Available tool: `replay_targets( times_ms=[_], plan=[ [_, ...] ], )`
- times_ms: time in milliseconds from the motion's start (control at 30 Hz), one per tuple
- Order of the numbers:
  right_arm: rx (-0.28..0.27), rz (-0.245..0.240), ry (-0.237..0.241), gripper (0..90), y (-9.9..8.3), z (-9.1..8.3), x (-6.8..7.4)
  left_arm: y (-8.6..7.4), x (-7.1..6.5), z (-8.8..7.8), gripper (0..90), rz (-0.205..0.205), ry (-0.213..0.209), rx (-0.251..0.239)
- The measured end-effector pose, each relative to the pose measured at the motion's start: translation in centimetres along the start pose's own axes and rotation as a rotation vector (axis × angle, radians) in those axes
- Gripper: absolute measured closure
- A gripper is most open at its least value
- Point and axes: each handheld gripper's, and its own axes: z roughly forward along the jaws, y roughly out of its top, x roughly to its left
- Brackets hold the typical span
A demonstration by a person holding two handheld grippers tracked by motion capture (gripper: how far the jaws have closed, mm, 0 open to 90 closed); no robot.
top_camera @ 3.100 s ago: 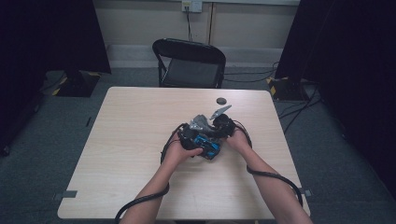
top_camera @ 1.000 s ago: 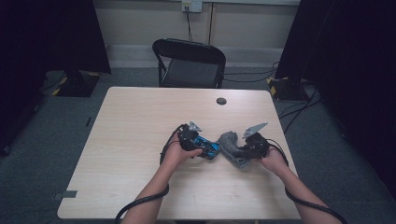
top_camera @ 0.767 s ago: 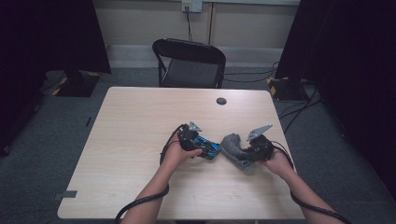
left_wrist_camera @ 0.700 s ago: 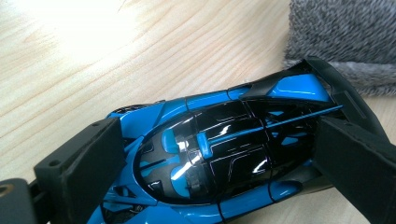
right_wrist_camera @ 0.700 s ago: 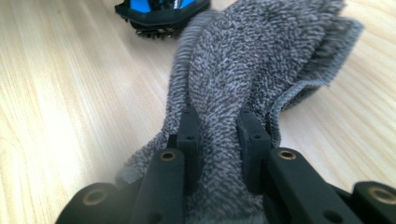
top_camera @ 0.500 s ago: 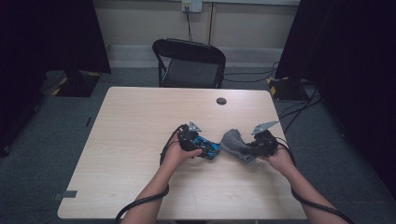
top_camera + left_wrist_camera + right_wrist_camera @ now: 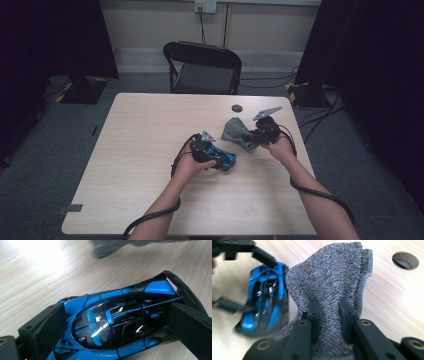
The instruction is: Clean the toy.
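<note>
Right gripper view shows your right tongs (image 7: 329, 307) pinching the cloth (image 7: 332, 277); left tongs (image 7: 117, 322) clamp the toy car (image 7: 117, 325): keep it steady, wipe lightly.

- The toy car (image 7: 117, 325) looks like glossy plastic, blue and black, with sharp highlights on its smooth shell.
- The cloth (image 7: 329, 287) is a grey, nubby terry weave, matt and rough, with a stitched hem along its edge.
- The table (image 7: 150, 135) has a pale wood-grain top, smooth with a slight sheen.
- The jaws of the left gripper (image 7: 112, 327) and the right gripper (image 7: 329, 312) are matt black plastic, faintly grainy.
- The chair (image 7: 202, 65) beyond the far edge looks black and matt.
</note>
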Motion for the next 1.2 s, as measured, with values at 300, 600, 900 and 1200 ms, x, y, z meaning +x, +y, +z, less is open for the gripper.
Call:
replay_targets(
  times_ms=[300,600,900,1200],
  plan=[
    [0.035,-0.014,-0.018,74.9,2.2,4.6,1.1,-0.1,0.0,0.0,2.2,0.003,0.001,-0.007],
    [0.052,-0.042,0.021,74.8,3.3,7.7,2.5,-0.1,-0.1,0.0,2.2,0.001,0.0,-0.016],
    [0.098,-0.079,0.062,74.9,2.6,9.1,2.9,-0.1,-0.1,0.0,2.2,0.003,0.001,-0.013],
    [0.093,-0.092,0.074,74.8,2.0,8.6,2.7,-0.1,-0.1,0.0,2.2,0.0,-0.001,-0.011]
  ],
)
